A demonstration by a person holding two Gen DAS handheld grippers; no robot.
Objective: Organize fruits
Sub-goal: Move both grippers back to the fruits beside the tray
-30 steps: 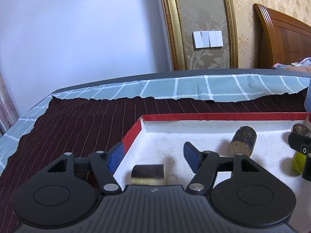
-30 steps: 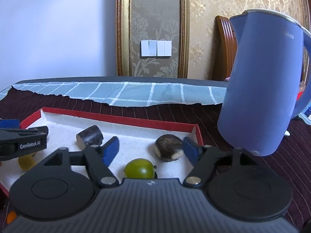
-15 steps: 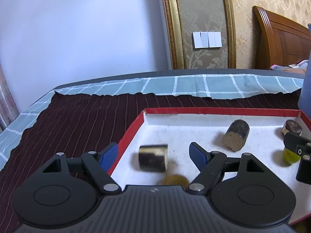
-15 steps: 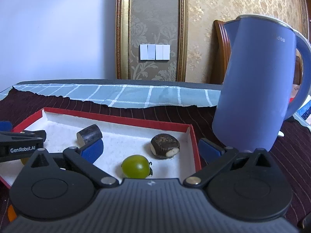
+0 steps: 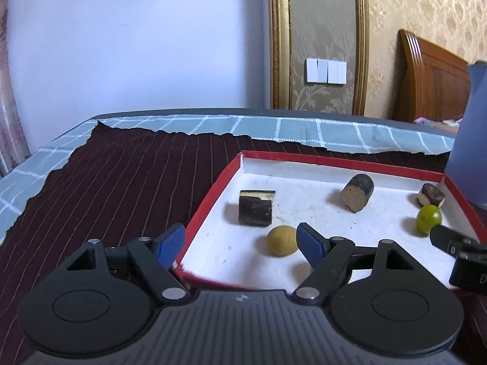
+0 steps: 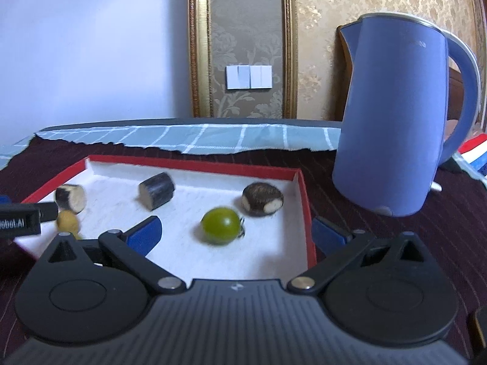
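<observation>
A red-rimmed white tray (image 5: 210, 200) (image 6: 194, 164) holds a dark sugarcane piece (image 5: 255, 210) (image 6: 70, 198), a second cane piece (image 5: 356, 192) (image 6: 156, 190), a water chestnut (image 5: 431, 195) (image 6: 262, 202), a green round fruit (image 5: 428, 219) (image 6: 221, 225) and a yellow round fruit (image 5: 282, 240) (image 6: 68, 220). My left gripper (image 5: 240, 245) is open and empty, straddling the tray's near left corner. My right gripper (image 6: 236, 234) is open and empty, straddling the tray's right wall, the green fruit just ahead between its fingers.
A blue electric kettle (image 6: 395, 115) stands right of the tray on the dark striped cloth (image 5: 106, 188). A checked teal cloth (image 5: 274, 127) covers the table's far edge. A striped red, white and blue item (image 6: 474, 152) lies at far right.
Both grippers have pulled back and up from the tray. The right gripper has opened wide. The left-hand cane piece and yellow fruit lie freed in front of the left gripper.
</observation>
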